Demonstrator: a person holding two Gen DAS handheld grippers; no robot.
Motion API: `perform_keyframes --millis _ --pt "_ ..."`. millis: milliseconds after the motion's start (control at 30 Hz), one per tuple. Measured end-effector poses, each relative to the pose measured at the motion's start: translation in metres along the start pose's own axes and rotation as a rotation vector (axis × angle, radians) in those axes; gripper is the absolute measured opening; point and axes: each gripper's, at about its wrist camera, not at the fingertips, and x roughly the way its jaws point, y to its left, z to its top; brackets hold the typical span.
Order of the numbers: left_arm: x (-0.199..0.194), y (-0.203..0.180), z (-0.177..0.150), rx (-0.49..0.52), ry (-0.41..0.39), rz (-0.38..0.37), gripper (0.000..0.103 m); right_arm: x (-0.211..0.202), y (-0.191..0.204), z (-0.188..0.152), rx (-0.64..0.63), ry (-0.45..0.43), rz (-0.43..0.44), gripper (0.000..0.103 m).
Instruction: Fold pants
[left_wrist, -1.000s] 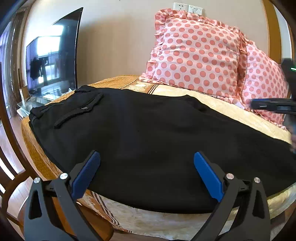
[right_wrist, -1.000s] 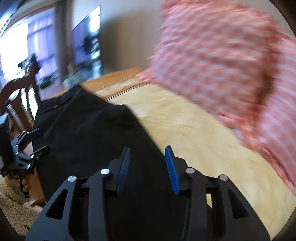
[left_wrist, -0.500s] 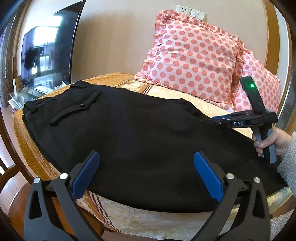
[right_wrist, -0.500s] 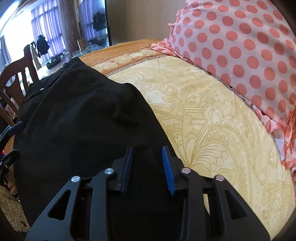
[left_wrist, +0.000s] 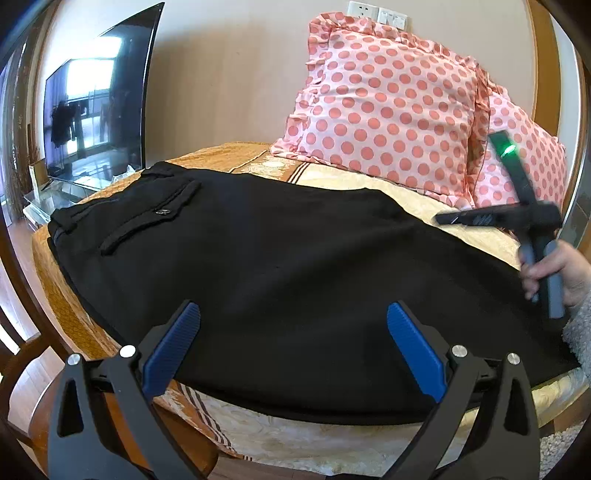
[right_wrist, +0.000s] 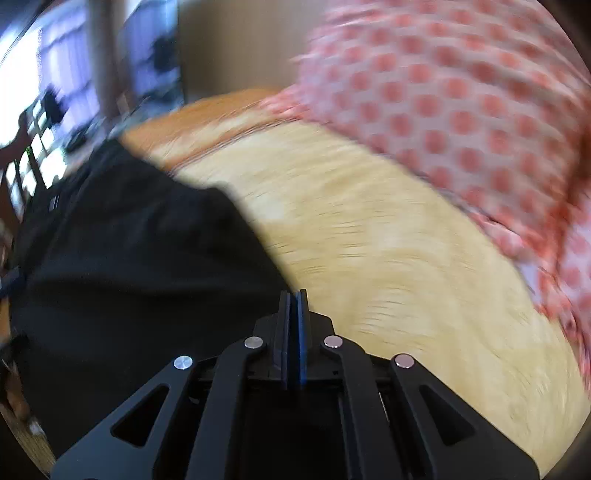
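Observation:
Black pants (left_wrist: 266, 258) lie flat across the bed, waistband and back pocket at the far left, legs running right. My left gripper (left_wrist: 293, 325) is open wide, hovering over the pants' near edge, holding nothing. My right gripper (right_wrist: 293, 295) has its blue pads pressed together above the pants' far edge (right_wrist: 147, 266); I cannot see cloth between them. In the left wrist view the right gripper (left_wrist: 450, 218) is held in a hand just above the pants at the right. The right wrist view is motion-blurred.
Two pink polka-dot pillows (left_wrist: 388, 125) lean against the wall at the back of the bed. The yellow patterned bedspread (right_wrist: 388, 251) lies beyond the pants. A television (left_wrist: 96, 122) stands at the left. A wooden chair (left_wrist: 22, 354) is at the near left.
My right gripper closed from a narrow gap to fully shut and is moving fast, blurring its view. My left gripper stayed open and shifted only slightly.

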Motion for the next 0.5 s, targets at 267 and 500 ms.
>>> perform_keyframes --millis 267,500 --pt "-0.043 -0.008 0.003 -0.011 -0.159 -0.107 0.101 -0.127 -0.106 -0.067 0.285 -0.143 -0.166 0.049" --pt "-0.018 -0.047 0.004 0.077 -0.068 -0.164 0.101 -0.153 -0.15 -0.161 0.428 -0.051 -0.283 0.048"
